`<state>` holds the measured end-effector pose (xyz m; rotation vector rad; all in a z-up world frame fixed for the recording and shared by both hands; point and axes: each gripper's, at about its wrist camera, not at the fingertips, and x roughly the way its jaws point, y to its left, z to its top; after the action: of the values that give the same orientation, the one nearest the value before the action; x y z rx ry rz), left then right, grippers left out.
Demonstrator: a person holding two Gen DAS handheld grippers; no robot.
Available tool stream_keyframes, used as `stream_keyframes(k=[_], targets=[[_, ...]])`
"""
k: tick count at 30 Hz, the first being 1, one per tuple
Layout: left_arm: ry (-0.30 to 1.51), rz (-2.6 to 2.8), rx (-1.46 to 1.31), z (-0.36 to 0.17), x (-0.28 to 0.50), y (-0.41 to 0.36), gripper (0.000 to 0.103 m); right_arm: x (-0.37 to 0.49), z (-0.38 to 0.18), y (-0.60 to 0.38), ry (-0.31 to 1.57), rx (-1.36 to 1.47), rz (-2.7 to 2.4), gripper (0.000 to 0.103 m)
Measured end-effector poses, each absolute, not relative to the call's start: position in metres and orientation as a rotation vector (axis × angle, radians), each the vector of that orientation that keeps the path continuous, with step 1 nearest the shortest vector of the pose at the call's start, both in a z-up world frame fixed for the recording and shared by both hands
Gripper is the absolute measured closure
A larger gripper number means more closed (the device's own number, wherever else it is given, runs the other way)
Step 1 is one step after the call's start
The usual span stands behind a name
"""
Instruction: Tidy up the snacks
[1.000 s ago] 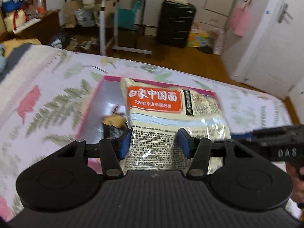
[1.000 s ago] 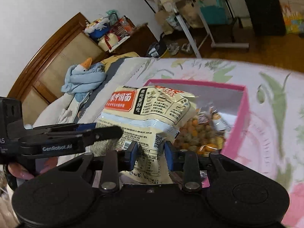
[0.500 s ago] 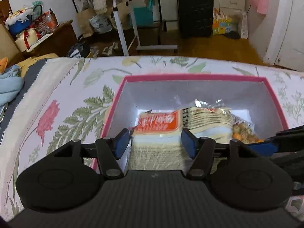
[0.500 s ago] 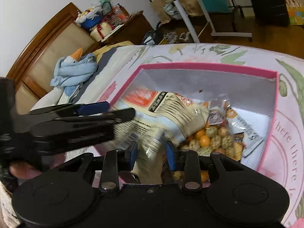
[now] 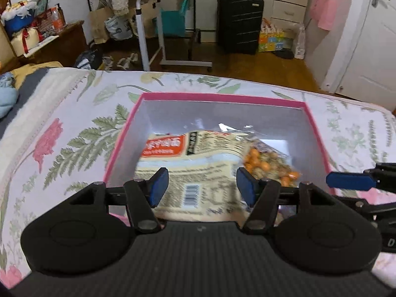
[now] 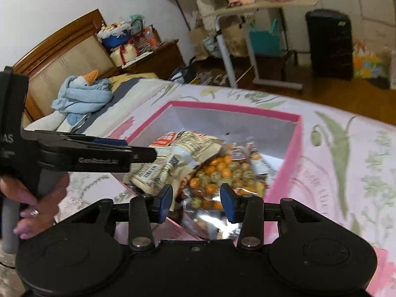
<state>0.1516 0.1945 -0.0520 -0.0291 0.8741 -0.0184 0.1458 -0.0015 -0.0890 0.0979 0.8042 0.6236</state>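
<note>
A cream noodle packet with an orange label (image 5: 193,163) (image 6: 173,158) lies inside a pink-rimmed box (image 5: 222,97) (image 6: 294,148) on the bed, leaning on a clear bag of orange and green coated nuts (image 5: 267,165) (image 6: 217,173). My left gripper (image 5: 201,189) is open, its blue pads either side of the packet's near end without touching it. My right gripper (image 6: 195,201) is open and empty above the box's near edge, over the nut bag. The left gripper also shows in the right wrist view (image 6: 118,153).
The box sits on a floral bedspread (image 5: 61,133). A blue towel bundle (image 6: 81,96) lies near the wooden headboard. Beyond the bed stand a rolling side table (image 5: 173,24), a black suitcase (image 5: 238,22) and a cluttered nightstand (image 5: 49,42).
Both grippers lowered the noodle packet into the pink box and opened. The packet now rests in the box, and both grippers have drawn back slightly.
</note>
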Motion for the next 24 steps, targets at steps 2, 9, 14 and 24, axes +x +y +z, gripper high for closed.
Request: stream_keyframes(k=[2,9,14,24], targets=[[0.871,-0.033,-0.032,-0.047,0.145,0.19,0.043,0.139,-0.083,-0.009,0.786,0.085,0.596,0.054],[0.834,-0.093,-0.021,-0.015,0.108,0.166,0.041,0.106,-0.057,-0.044,0.711,0.065,0.487,0.05],[0.803,-0.132,0.012,0.007,0.076,0.143,0.04,0.077,-0.039,-0.065,0.682,0.06,0.41,0.05],[0.792,-0.199,0.033,0.028,0.035,0.115,0.039,0.014,-0.017,-0.101,0.679,0.093,0.262,0.045]])
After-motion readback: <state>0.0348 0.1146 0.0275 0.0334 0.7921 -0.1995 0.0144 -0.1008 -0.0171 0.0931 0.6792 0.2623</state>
